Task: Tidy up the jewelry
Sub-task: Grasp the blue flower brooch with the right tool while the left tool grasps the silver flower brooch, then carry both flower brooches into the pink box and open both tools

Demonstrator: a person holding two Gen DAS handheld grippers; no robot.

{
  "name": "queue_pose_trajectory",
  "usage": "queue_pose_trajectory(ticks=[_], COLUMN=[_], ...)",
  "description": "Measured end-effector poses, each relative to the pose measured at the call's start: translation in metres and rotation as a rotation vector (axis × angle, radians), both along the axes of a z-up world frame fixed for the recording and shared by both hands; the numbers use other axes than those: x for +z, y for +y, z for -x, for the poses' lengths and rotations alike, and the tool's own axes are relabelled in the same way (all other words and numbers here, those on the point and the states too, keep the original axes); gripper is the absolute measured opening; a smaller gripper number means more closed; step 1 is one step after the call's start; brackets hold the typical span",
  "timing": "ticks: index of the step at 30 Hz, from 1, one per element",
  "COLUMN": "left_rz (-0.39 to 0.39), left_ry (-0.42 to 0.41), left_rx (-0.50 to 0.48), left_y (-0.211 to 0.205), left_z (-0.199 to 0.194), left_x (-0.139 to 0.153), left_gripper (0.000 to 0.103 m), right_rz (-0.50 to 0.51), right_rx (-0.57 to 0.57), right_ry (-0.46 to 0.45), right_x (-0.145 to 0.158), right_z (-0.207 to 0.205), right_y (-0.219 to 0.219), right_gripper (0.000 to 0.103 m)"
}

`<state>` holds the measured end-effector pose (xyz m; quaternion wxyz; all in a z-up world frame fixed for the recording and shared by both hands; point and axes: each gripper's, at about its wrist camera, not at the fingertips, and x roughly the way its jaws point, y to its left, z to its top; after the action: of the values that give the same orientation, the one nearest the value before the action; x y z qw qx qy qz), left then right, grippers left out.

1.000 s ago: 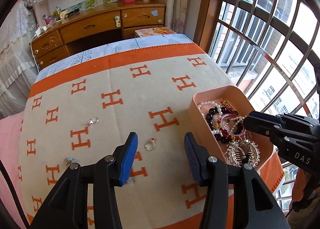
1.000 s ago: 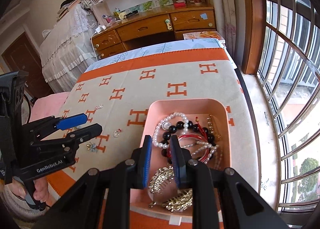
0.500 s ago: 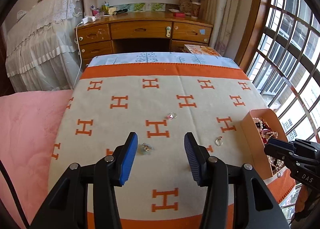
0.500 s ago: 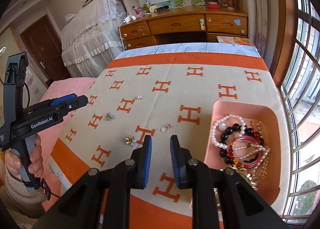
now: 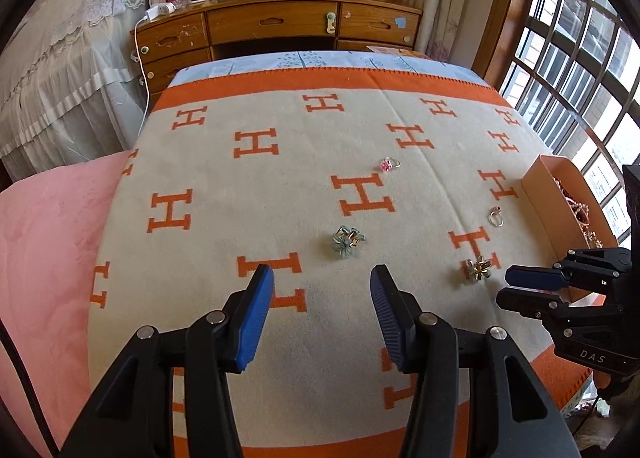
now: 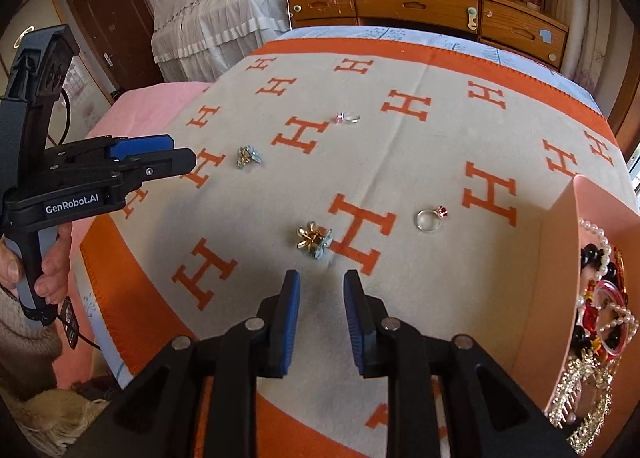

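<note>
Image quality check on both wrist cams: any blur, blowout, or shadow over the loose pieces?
Left wrist: sharp, strong fisheye bend, window blown out. Right wrist: sharp, gripper shadow falls across the blanket near the gold flower brooch, which stays readable.

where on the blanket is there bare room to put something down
Bare: the blanket left of the blue flower brooch, toward the pink pillow. Crowded: the pink tray, and the rings and brooches beside it.

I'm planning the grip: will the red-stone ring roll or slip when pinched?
The ring lies flat on the blanket, so it probably won't roll. Its thin, shiny band may slip between pads. It looks light, and rigid.
</note>
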<state>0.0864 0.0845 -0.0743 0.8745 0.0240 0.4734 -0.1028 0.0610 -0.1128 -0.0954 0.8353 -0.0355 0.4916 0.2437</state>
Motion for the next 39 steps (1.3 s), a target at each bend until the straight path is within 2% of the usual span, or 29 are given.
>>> queue_pose_trajectory(ticks=[6,15,22,25,31,33,35,39], left_rz=[0.005,-0.038,-0.037,-0.043,-0.043,-0.042,-0.036,-0.044], left_ry=[0.022,0.028,0.028,0.013,-0.007,-0.017,-0.026,-0.036], left_rx=[-0.063,-0.082,-0.089,-0.094,-0.109,-0.109,-0.109,-0.103], left_y=[-0.008,-0.013,-0.013,-0.015,-0.018,-0.018,-0.018,-0.019], left_z=[-0.017,-0.037,-0.047,-0.05,-0.052,-0.052,-0.052,-0.051], left_x=[-0.019,-0.03,-0.036,-0.037,-0.038,-0.038,-0.037,-0.037], left_gripper=[0.049,0.049,0.049,0.049,0.049,0.045,0.021,0.022], right_rz=[0.008,0.048,0.035,0.035,0.016,0.008,-0.002,-0.02], right_rx=[0.002,0.055,0.068,0.069,0.061,0.057,0.052,0.041], right_ry=[-0.03,-0.13,-0.146,-0.149,-0.146,-0.145,-0.142,-0.137], right_x=[-0.006,-0.007,-0.008,-0.008,-0.008,-0.008,-0.008,-0.009], right_z=[-0.009,-0.014,-0.013,-0.012,-0.011,-0.011,-0.011,-0.009], right_y=[0.007,0.023,0.023,0.024,0.021,0.02,0.019,0.016], right_gripper=[0.027,0.028,0.026,0.021,0.021,0.021,0.021,0.02])
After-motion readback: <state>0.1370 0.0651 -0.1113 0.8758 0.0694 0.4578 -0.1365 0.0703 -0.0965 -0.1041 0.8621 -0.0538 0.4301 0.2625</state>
